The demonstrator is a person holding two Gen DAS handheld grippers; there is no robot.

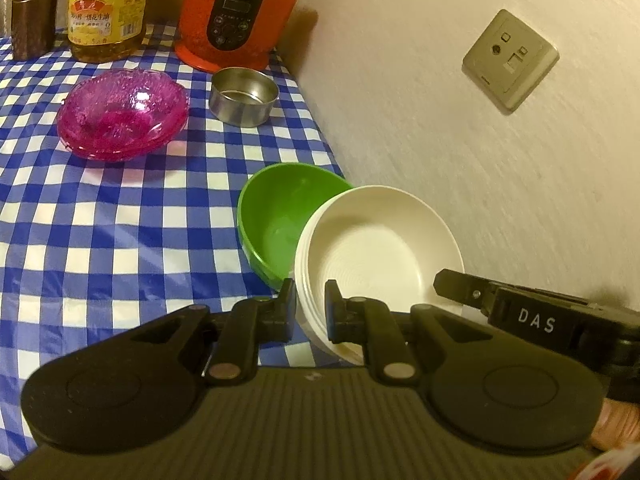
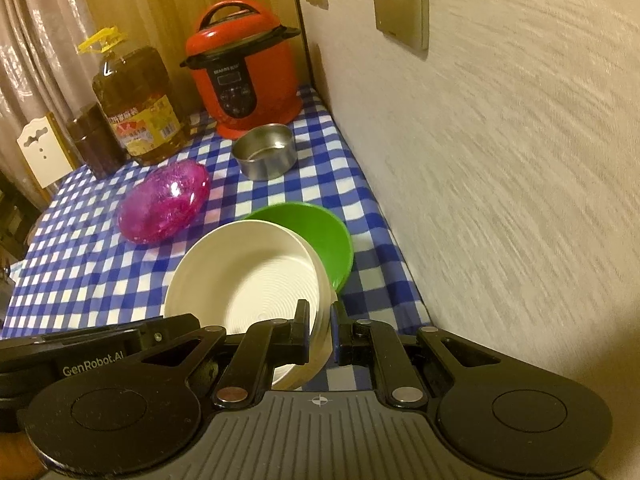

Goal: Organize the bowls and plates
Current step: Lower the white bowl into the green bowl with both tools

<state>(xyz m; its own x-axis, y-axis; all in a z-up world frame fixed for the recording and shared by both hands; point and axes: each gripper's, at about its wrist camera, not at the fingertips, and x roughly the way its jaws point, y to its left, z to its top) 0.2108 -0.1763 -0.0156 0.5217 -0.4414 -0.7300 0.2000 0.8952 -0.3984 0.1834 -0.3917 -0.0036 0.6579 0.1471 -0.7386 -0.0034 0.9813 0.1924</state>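
A stack of white bowls (image 1: 380, 240) is held at two sides of its rim. The left gripper (image 1: 311, 308) is clamped on the near-left rim, one finger outside the wall and one inside; the right gripper (image 2: 322, 330) is clamped on the opposite rim in the same way. In the left wrist view the right gripper's tip is seen at the far edge of the stack (its body marked "DAS").

The stack is tilted and overlaps a green bowl (image 1: 276, 216), which sits on the blue-and-white checked table (image 1: 120, 240) close to the wall; whether the white stack touches the green bowl cannot be told. Further back, a pink translucent bowl stack (image 1: 124, 114) and a small steel bowl (image 1: 243, 97) are set well apart from the white stack. Behind them a red cooker (image 2: 244, 76), an oil bottle (image 2: 138, 104) and a brown canister (image 1: 34, 10) are lined up.
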